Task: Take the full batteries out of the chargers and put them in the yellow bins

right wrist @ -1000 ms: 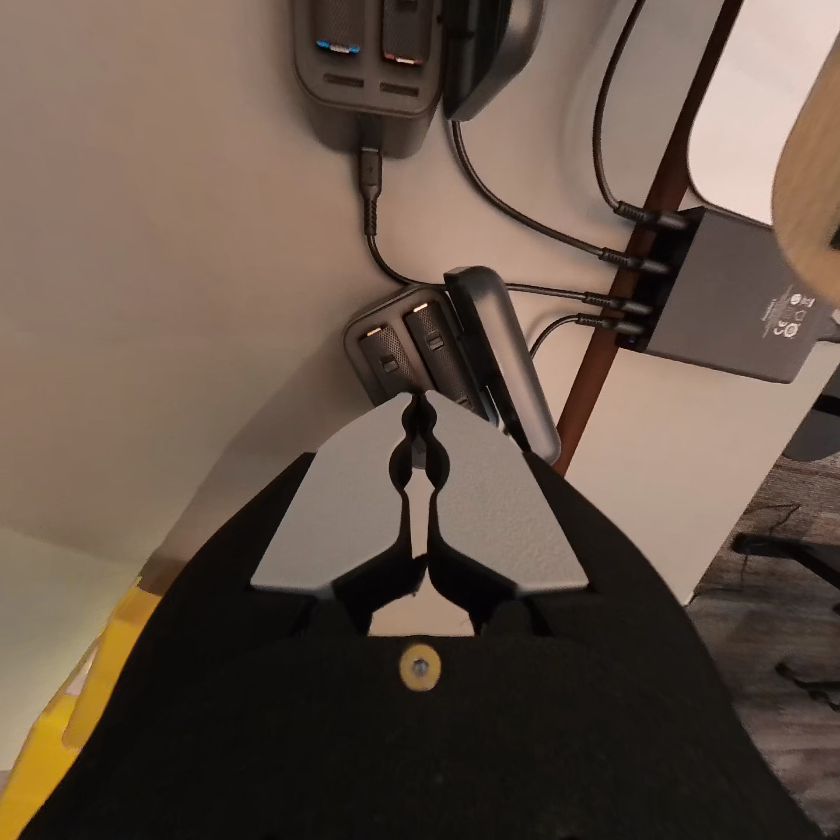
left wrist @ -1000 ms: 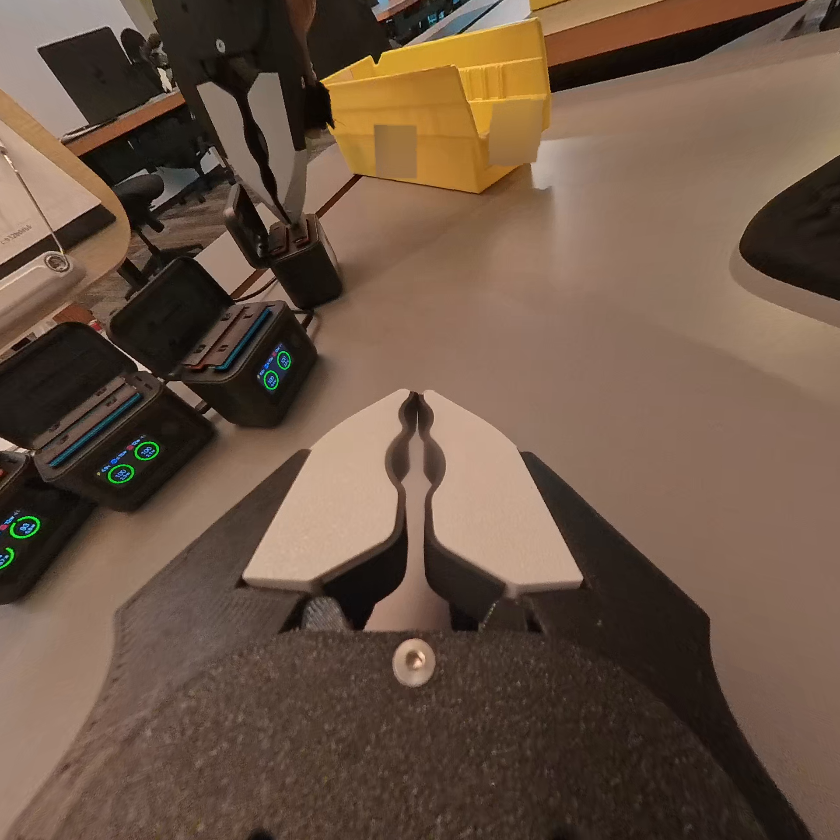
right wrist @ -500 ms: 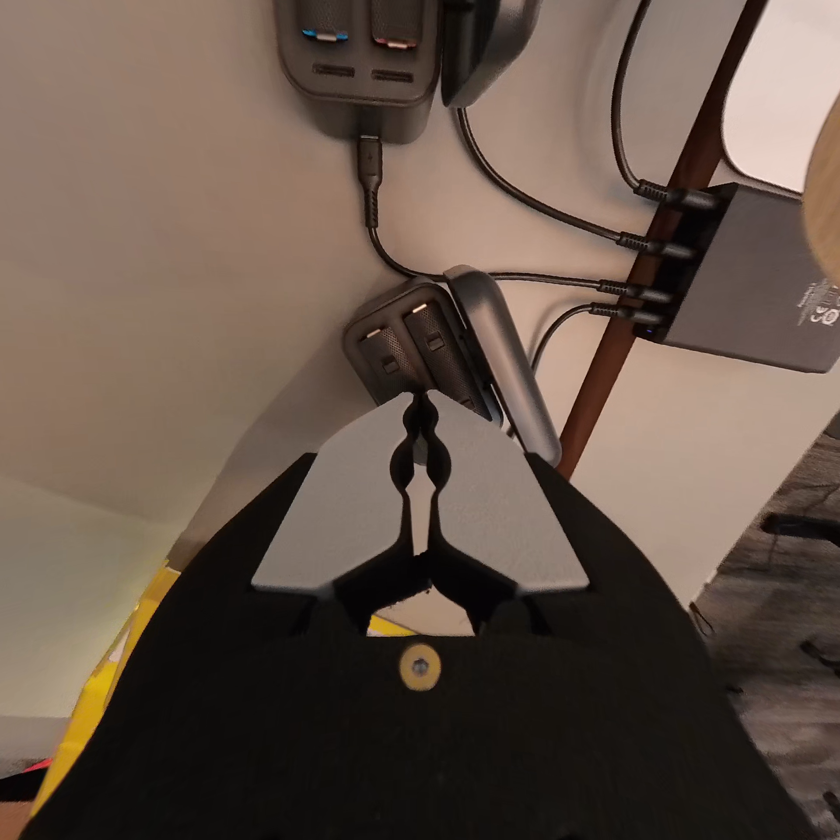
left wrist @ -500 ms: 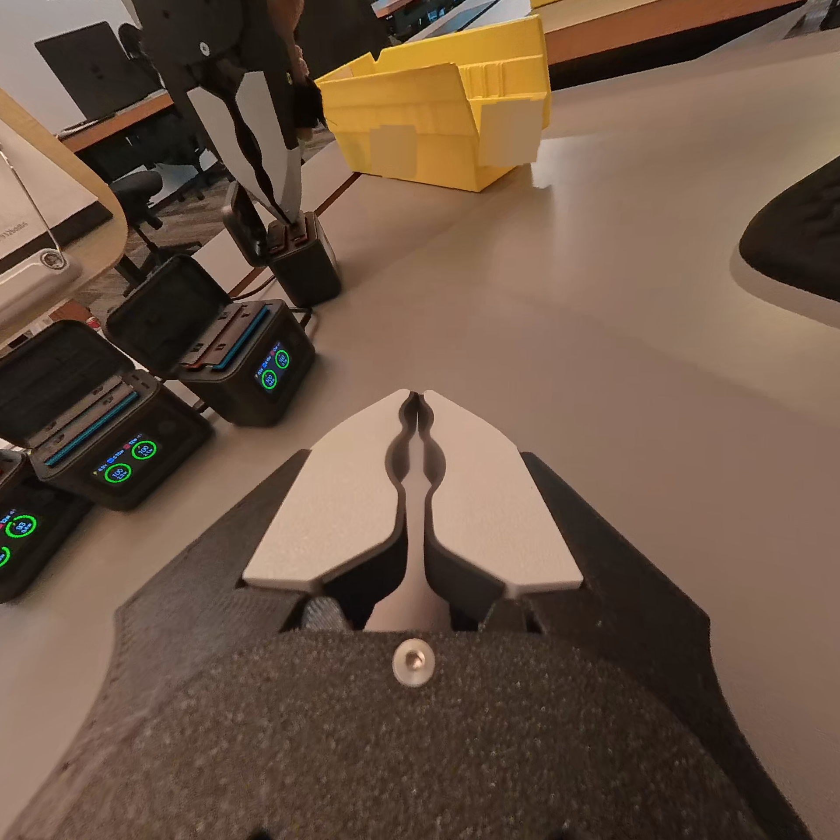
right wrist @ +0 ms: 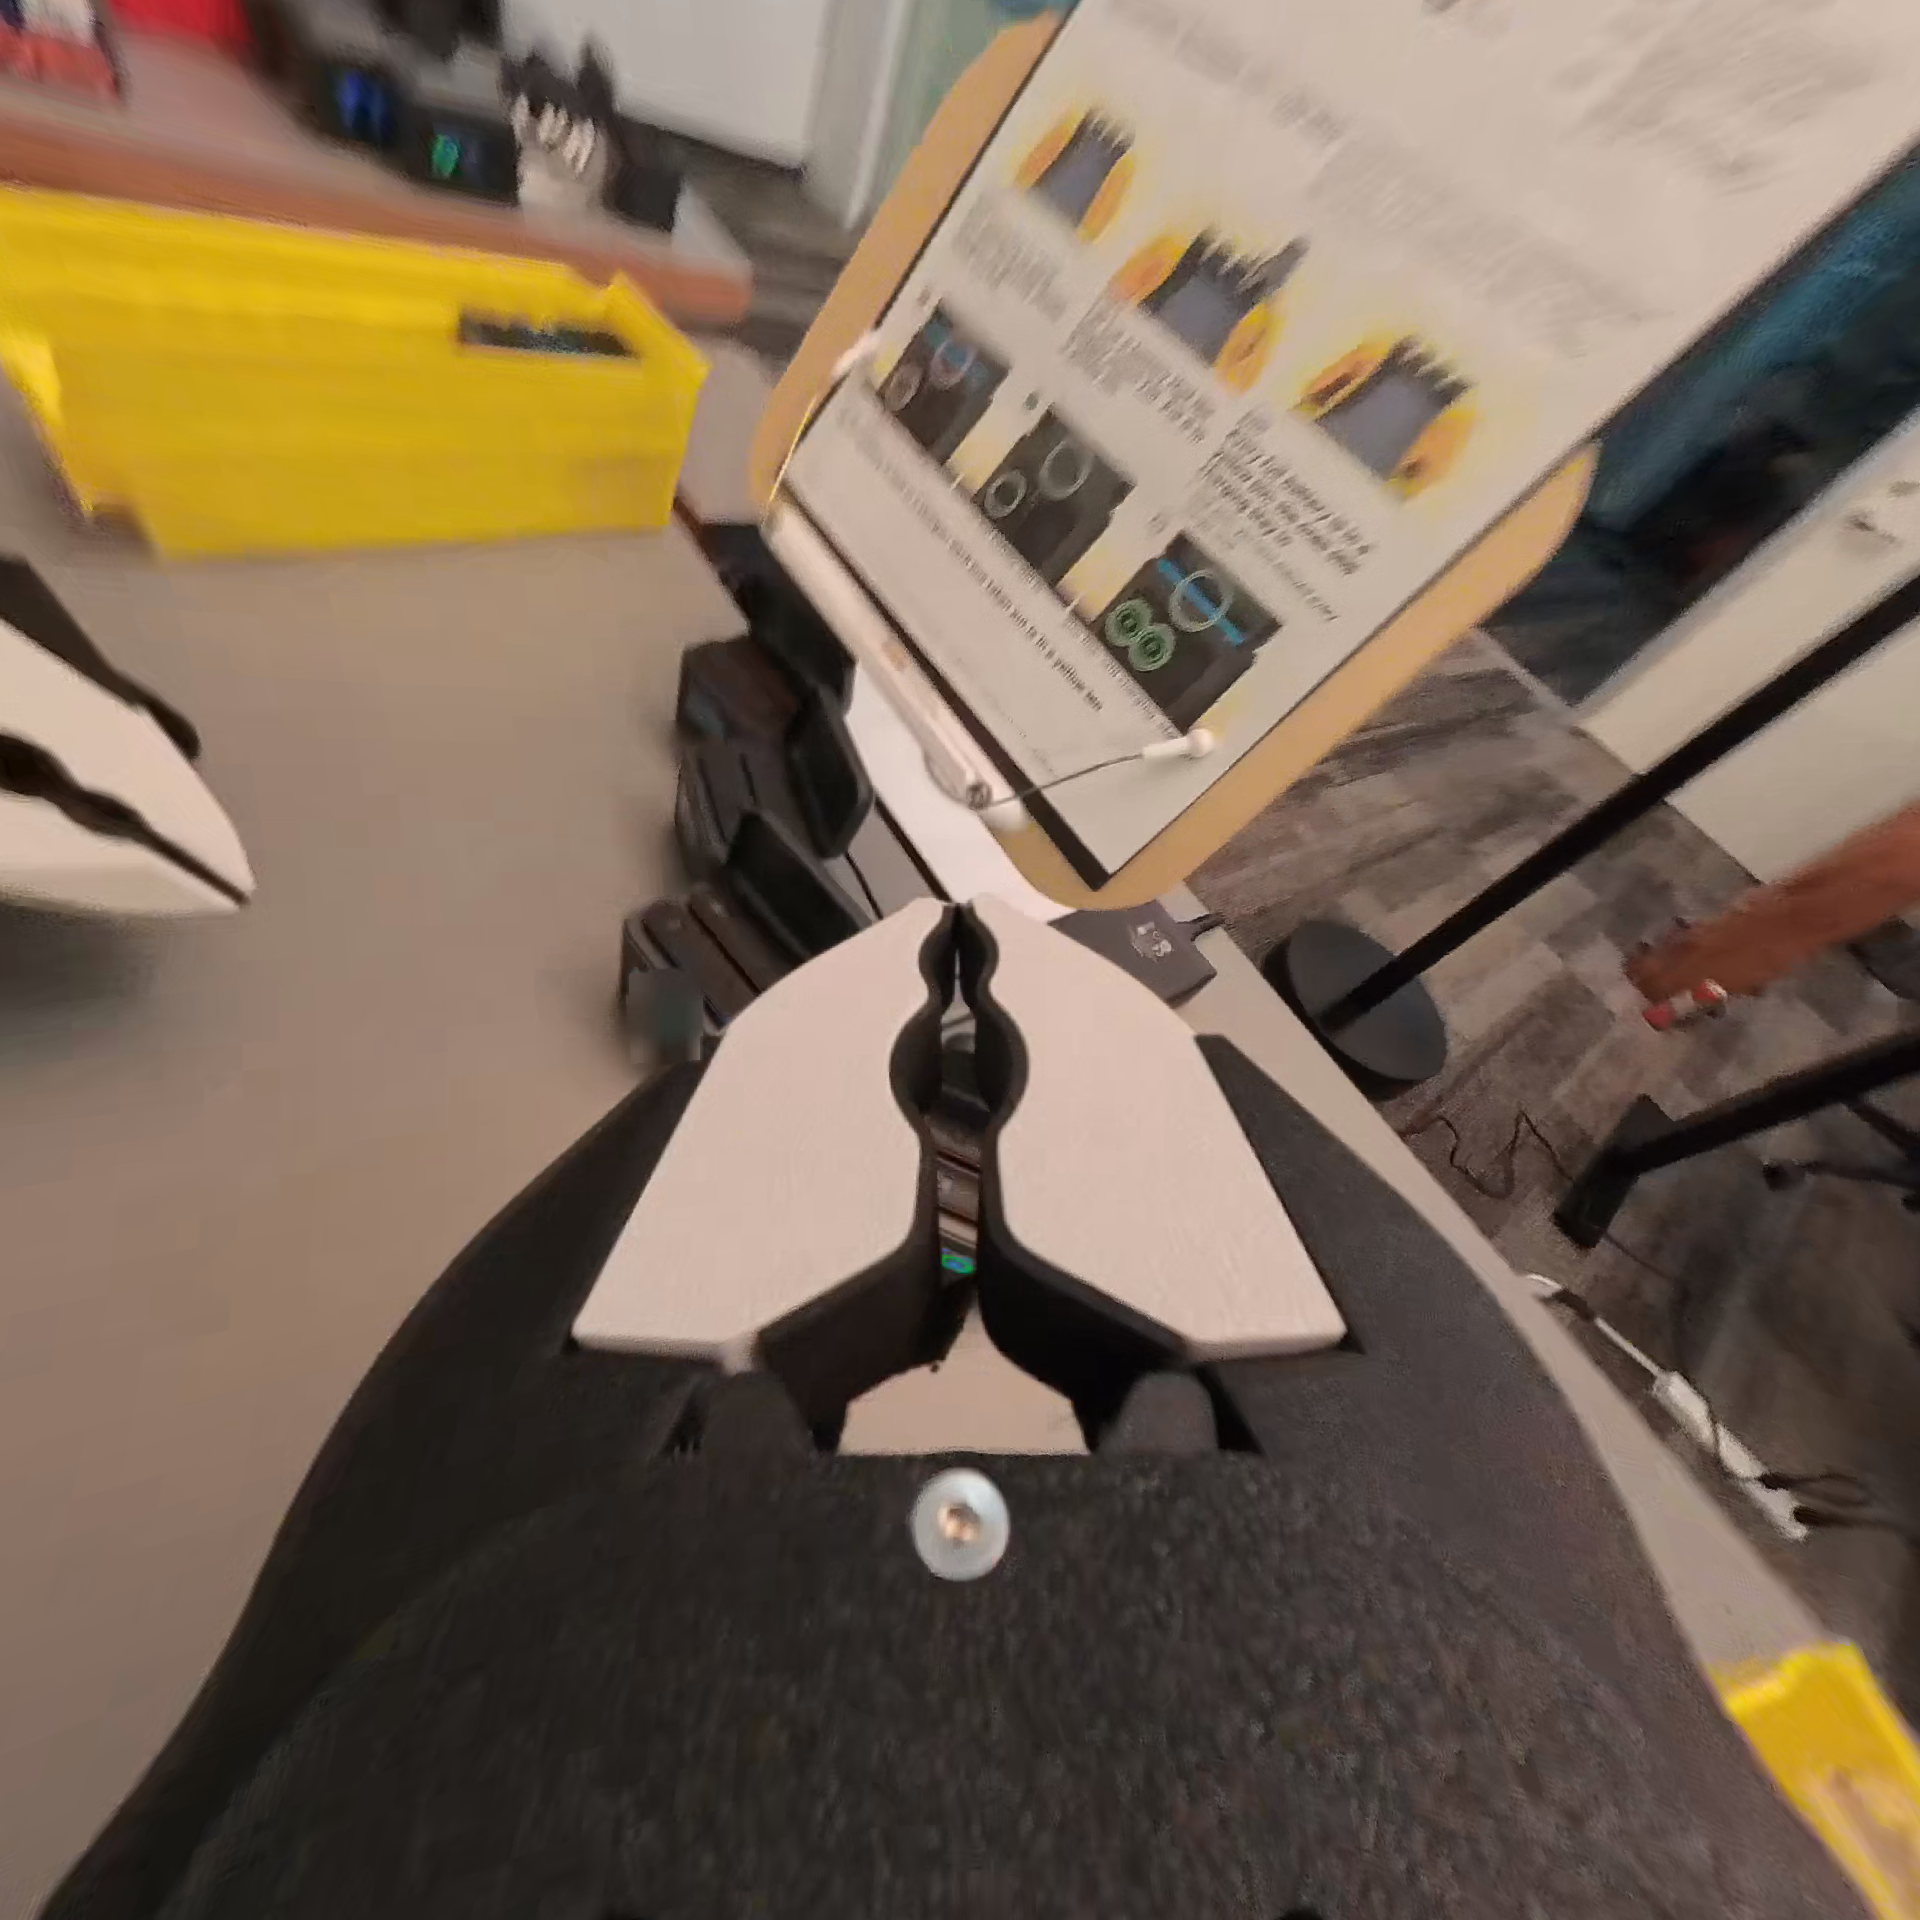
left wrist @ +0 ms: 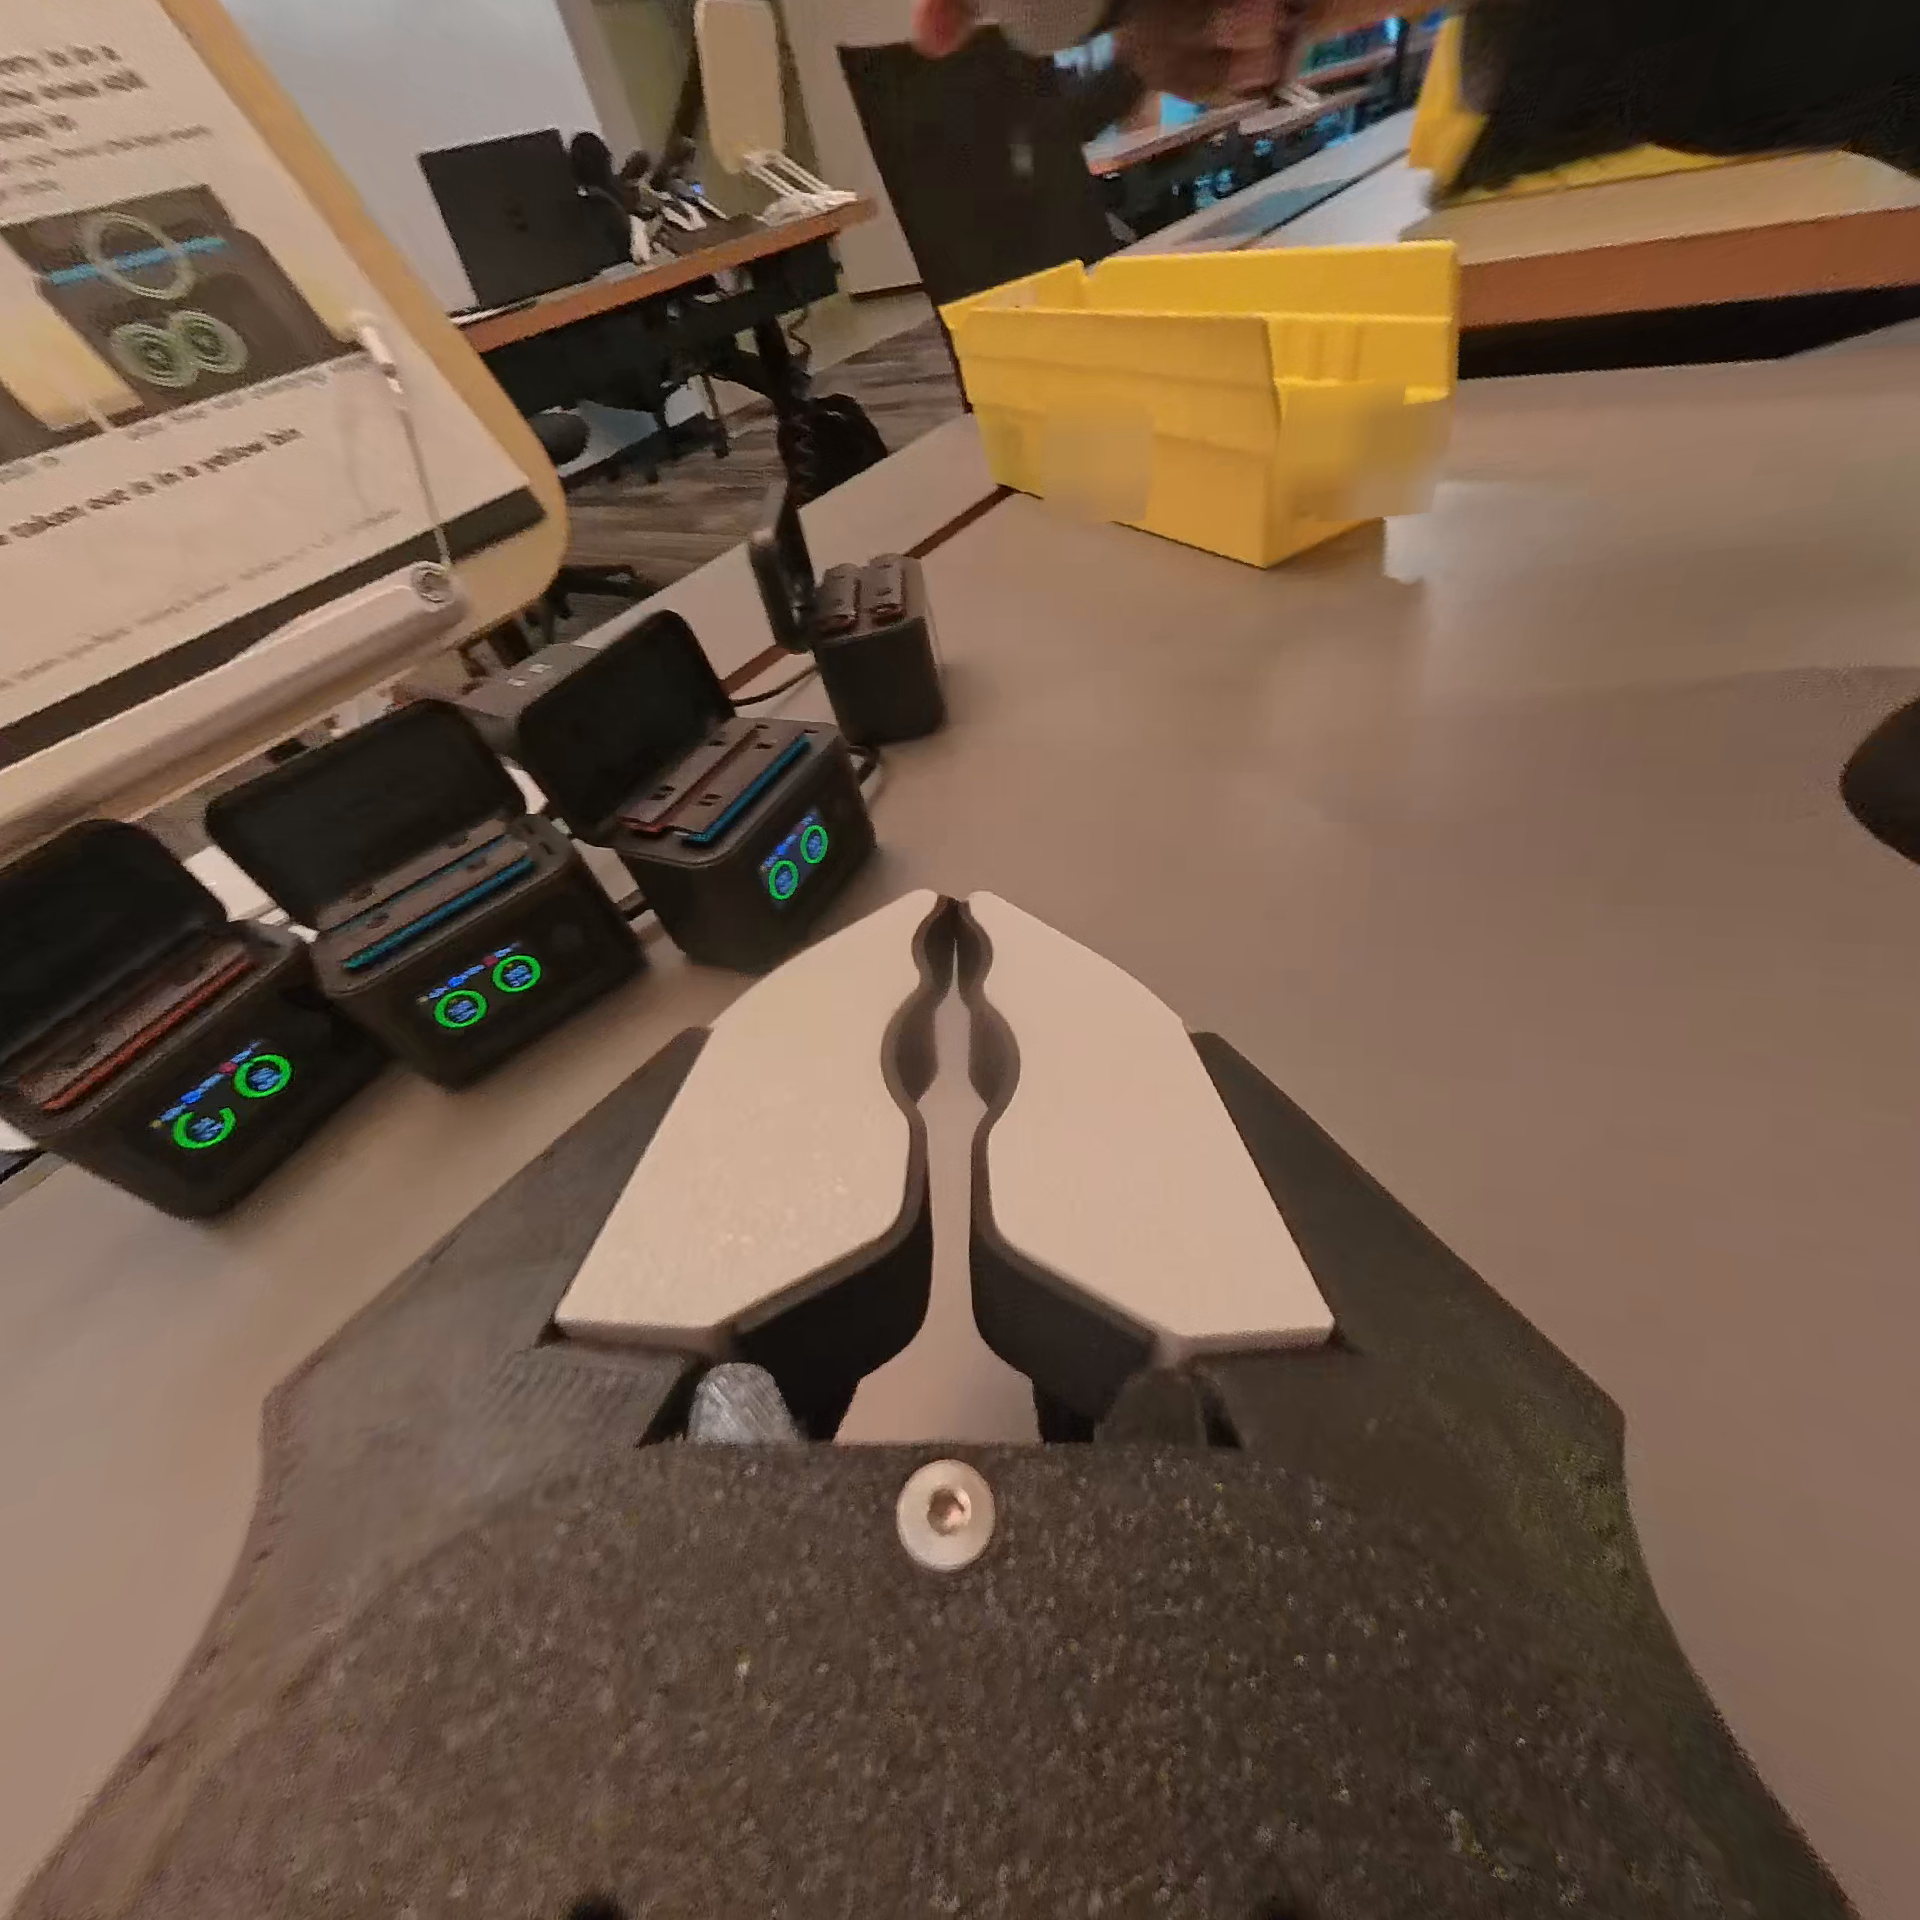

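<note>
Chargers line the left of the left wrist view in a diagonal row on the grey bench (left wrist: 1351, 935): a first charger (left wrist: 177, 1101) at the lower left edge, a second charger (left wrist: 468, 966) just beside it, and a third charger (left wrist: 727, 831) nearer the middle. All three have lids open, batteries seated in their slots and green rings lit on their front screens. A smaller fourth charger (left wrist: 878, 644) stands further up, with two batteries upright in it. Above the row, at the upper left of the frame, leans an instruction board (left wrist: 208, 364) with a tan rim. Centre frame, the left gripper (left wrist: 954, 906) hovers over bare bench, its fingers (left wrist: 790, 1143) closed tip to tip and holding nothing. Upper right of centre sits the yellow bin (left wrist: 1226, 416), well apart from the chargers.

In the blurred right wrist view, the yellow bin (right wrist: 343, 395) lies at the upper left and the board (right wrist: 1195, 436) at the upper right. The right gripper (right wrist: 956, 912) sits centre frame, fingers pressed together at the tips, with nothing gripped.
</note>
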`<state>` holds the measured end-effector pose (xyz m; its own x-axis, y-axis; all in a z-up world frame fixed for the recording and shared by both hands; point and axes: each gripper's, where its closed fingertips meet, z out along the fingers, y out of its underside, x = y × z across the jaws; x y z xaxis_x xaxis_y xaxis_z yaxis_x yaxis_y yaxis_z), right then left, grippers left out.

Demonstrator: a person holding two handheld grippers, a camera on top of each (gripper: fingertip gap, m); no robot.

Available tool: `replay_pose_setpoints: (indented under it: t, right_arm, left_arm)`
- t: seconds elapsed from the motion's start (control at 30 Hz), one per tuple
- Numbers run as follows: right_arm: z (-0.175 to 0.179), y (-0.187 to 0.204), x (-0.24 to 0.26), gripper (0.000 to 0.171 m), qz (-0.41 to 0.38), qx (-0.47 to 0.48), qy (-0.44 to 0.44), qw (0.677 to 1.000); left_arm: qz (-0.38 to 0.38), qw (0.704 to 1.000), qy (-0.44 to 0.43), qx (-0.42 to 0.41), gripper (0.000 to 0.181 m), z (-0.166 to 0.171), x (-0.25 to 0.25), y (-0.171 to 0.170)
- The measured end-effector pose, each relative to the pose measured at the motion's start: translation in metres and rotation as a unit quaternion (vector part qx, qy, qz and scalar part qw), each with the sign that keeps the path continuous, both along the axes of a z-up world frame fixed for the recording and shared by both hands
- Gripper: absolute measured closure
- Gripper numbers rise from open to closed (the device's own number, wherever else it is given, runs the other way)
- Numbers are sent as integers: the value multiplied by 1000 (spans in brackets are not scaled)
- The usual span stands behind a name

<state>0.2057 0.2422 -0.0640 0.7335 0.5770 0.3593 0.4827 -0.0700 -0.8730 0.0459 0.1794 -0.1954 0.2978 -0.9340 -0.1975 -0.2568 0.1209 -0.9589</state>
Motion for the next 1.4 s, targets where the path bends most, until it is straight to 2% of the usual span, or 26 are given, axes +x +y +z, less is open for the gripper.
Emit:
replay_pose_setpoints:
  t: [0.1, 0.23, 0.43, 0.6, 0.73, 1.03, 1.4]
  right_arm:
    - [4, -29, -6, 171, -63, 25, 73, 995]
    - [-14, -55, -20, 171, -127, 11, 156, 979]
    - [-49, -63, -59, 171, -178, -5, 222, 959]
    - [-65, -53, -76, 171, -143, 63, 236, 959]
    - [-86, -53, -79, 171, -125, 52, 218, 967]
    - [-75, -58, -74, 171, -122, 83, 198, 969]
    - [-55, -62, -27, 171, -188, 121, 210, 952]
  left_arm:
    - [20, 1000, -8, 13, 180, 7, -6, 6]
    - [46, 998, -25, 28, 181, 20, -15, 14]
    - [69, 994, -54, 59, 181, 40, -32, 25]
    - [80, 991, -86, 68, 181, 55, -42, 31]
    - [89, 990, -93, 65, 181, 56, -47, 39]
    - [126, 988, -64, 56, 181, 43, -58, 62]
    - [159, 983, -44, 87, 181, 41, -62, 67]
